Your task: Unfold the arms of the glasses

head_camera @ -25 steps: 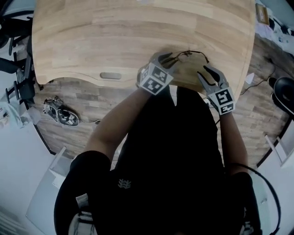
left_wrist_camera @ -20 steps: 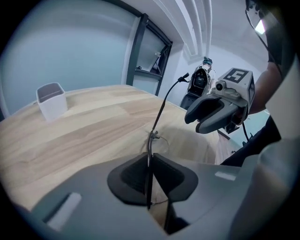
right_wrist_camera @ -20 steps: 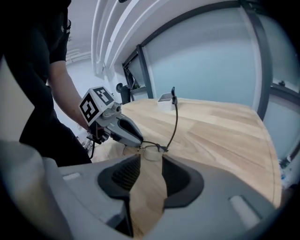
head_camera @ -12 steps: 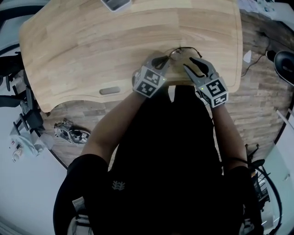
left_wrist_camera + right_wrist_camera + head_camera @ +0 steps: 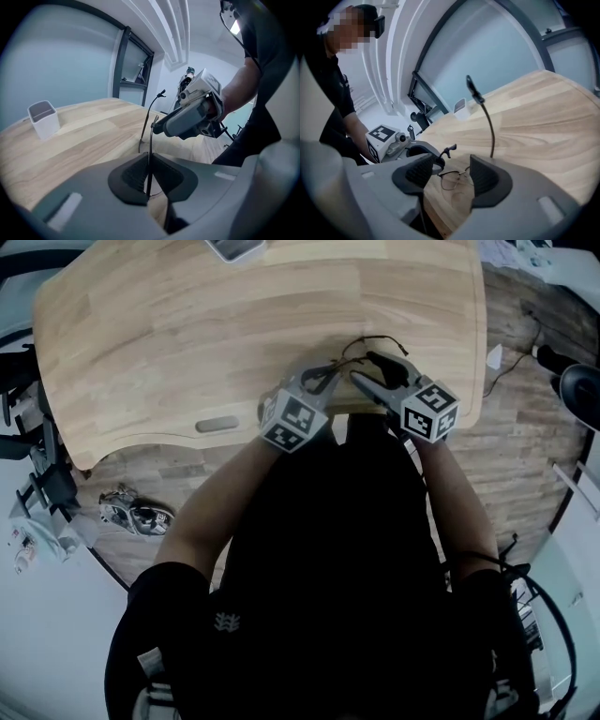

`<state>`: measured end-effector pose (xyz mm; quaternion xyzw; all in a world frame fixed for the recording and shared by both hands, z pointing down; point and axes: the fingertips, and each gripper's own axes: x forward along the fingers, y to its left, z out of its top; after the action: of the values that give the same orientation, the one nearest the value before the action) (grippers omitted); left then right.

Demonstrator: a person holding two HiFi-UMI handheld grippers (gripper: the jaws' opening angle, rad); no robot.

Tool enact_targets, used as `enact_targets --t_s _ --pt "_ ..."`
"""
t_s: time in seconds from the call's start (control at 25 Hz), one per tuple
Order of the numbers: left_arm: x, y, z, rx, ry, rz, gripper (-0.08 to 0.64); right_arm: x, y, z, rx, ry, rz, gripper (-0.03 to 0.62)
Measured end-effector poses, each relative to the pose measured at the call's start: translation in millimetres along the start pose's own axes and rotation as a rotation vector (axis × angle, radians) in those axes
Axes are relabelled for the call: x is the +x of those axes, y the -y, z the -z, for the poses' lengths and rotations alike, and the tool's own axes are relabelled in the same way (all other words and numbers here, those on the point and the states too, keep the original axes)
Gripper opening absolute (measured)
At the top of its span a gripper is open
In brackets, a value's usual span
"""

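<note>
- Left gripper (image 5: 148, 177): jaws pressed together on a thin dark wire of the glasses (image 5: 150, 140), which runs upright through them
- Right gripper (image 5: 452, 174): jaws opening, spread wide, touching nothing; the lens rims lie just ahead
- Temple arm (image 5: 486, 123): stands upright just beyond the right gripper, the nearer one
- Table (image 5: 187, 334): glasses held above its near edge

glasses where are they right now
In the head view the glasses are at the table's near edge, right of centre, the left gripper shut on them and the right gripper's jaws opening around a lens.
</note>
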<state>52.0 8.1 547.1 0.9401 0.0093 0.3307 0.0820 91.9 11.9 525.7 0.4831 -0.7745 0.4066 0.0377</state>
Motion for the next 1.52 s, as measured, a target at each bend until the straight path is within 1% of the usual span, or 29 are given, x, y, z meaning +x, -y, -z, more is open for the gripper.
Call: enact_targets --t_s 0.12,0.24,0.36,0.44,0.56,0.72,0.92,1.12,1.36,1.52 --pt "-4 -3 2 -0.009 0.014 -0.023 0.032 2 -16 -8 -0.058 0.027 -0.037 0.238" --pt "-8 -2 4 -0.011 0.027 -0.033 0.029 2 -27 -15 -0.070 0.053 -0.065 0.238" --pt "-14 0 6 -0.010 0.033 -0.046 0.031 3 -39 -19 -0.084 0.057 -0.091 0.238" --pt "-19 3 6 -0.013 0.035 -0.047 0.068 2 -47 -20 -0.111 0.053 -0.106 0.238" --pt "-30 8 3 -0.013 0.049 -0.049 0.100 2 -57 -21 -0.136 0.054 -0.122 0.238" --pt "-52 9 4 -0.015 0.076 -0.091 0.114 2 -71 -22 -0.152 0.068 -0.144 0.238" --pt "-87 10 5 -0.042 0.125 -0.164 0.117 -2 -98 -23 -0.194 0.060 -0.174 0.238" --pt "-121 14 4 -0.072 0.173 -0.207 0.117 -4 -133 -13 -0.281 0.026 -0.216 0.238" --pt "-149 6 7 -0.105 0.208 -0.266 0.117 -5 -160 -1 -0.282 -0.005 -0.268 0.238" --pt "-158 -2 4 -0.110 0.232 -0.293 0.117 -1 -173 7 -0.281 -0.027 -0.299 0.238"
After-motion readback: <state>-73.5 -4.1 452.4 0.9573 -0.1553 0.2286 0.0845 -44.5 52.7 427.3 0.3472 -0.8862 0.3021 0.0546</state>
